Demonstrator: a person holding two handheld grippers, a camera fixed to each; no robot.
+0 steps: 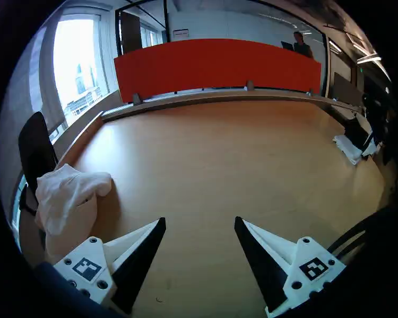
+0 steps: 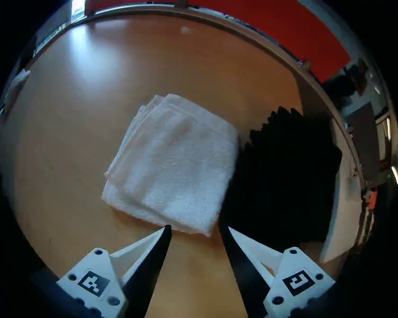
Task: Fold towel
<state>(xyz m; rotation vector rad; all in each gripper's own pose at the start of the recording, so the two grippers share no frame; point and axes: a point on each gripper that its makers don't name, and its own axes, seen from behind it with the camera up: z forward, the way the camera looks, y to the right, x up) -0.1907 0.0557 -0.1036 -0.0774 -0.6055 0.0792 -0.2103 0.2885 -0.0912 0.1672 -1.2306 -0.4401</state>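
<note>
Towel folded, both tongs empty

The right gripper is half open, its tips just short of the white towel's near corner — a black cloth touches its right side. Better to lift away straight, so no layer drags. The left gripper gapes wide over the table.

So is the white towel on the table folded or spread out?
Folded. The white towel lies on the table as a neat square, with several stacked layers showing along its left edge.
</note>
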